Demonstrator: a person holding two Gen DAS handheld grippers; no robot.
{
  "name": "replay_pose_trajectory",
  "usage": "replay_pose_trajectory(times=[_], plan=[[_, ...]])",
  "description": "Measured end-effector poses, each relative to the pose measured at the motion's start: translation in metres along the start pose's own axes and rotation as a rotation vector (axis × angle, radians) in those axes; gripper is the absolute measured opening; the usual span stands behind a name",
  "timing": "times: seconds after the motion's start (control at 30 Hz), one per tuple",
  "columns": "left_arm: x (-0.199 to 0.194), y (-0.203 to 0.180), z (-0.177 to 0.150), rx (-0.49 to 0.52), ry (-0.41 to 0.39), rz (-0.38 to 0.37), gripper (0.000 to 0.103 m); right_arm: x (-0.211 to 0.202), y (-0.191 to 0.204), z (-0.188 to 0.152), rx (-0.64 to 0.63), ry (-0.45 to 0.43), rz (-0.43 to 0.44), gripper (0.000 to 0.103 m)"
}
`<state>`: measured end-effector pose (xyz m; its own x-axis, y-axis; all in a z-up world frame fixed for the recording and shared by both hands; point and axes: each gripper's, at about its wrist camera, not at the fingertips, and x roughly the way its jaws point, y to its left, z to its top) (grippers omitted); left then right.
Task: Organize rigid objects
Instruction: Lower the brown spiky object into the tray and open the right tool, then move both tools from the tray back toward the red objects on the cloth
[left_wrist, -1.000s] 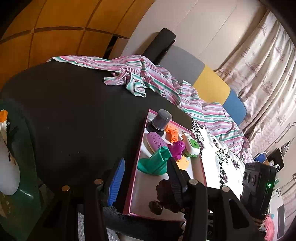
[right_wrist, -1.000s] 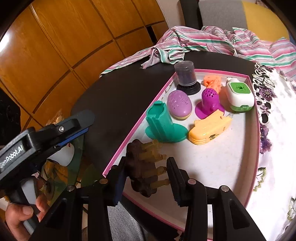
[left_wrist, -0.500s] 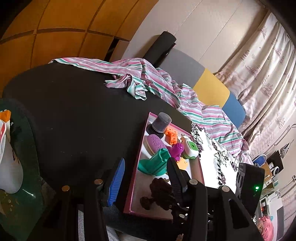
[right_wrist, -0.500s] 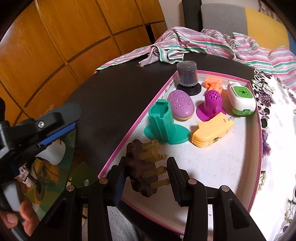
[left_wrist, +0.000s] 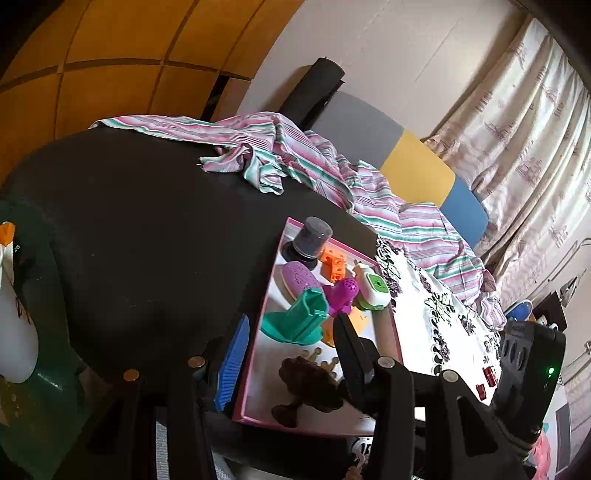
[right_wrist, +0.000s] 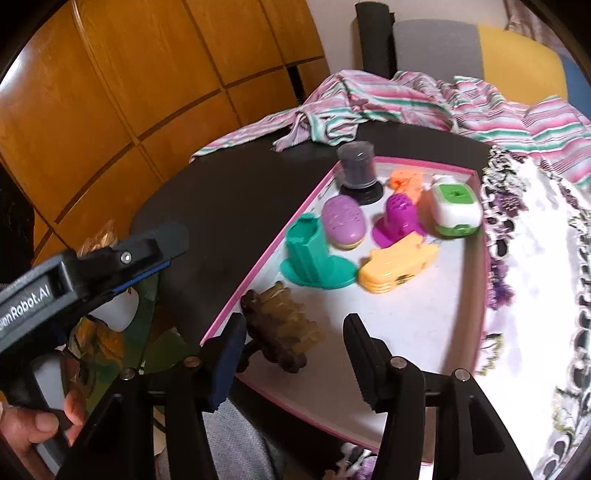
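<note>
Black table, pink tray (right_wrist: 476, 236): brown toy (right_wrist: 280, 328) looks light, stiff, knobbly, grip across body; right gripper (right_wrist: 295, 354) fingers apart beside it, left gripper (left_wrist: 291, 358) apart, empty.

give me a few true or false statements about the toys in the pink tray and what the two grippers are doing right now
1. The right gripper is clamped shut on the brown toy. False: its jaws stand open and the toy lies in the tray by the left finger.
2. The green toy stands upright in the pink-rimmed tray. True.
3. The grey jar sits at the tray's far corner. True.
4. The striped cloth lies inside the tray. False: it lies beyond the tray, on the black table.
5. The left gripper holds the yellow toy. False: it is open and empty; the yellow toy rests in the tray.
</note>
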<state>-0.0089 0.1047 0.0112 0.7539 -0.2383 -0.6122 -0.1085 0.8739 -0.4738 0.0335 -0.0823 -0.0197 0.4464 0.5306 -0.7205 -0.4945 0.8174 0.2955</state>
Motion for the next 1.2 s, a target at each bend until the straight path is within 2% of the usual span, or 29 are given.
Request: replay_pose_trajectory(times=[0.1,0.5,0.67,0.97,1.1,1.2], plan=[[0.001,-0.006,-0.002,0.007,0.007,-0.01,0.048,-0.009,-0.012,0.001,0.018,-0.022,-0.043,0.056],[0.011,-0.046,-0.009,0.088,0.048,-0.047,0.048,-0.051,-0.091,-0.003,0.182,-0.072,-0.128,0.057],[0.022,-0.081,-0.017,0.167,0.086,-0.112,0.048,-0.07,-0.124,-0.012,0.238,-0.074,-0.173,0.057],[0.052,-0.158,-0.047,0.332,0.215,-0.242,0.048,-0.118,-0.2,-0.028,0.38,-0.108,-0.289,0.057],[0.066,-0.193,-0.064,0.401,0.277,-0.287,0.048,-0.147,-0.242,-0.031,0.471,-0.148,-0.339,0.058],[0.076,-0.216,-0.074,0.44,0.314,-0.312,0.048,-0.176,-0.279,-0.033,0.542,-0.226,-0.419,0.059]])
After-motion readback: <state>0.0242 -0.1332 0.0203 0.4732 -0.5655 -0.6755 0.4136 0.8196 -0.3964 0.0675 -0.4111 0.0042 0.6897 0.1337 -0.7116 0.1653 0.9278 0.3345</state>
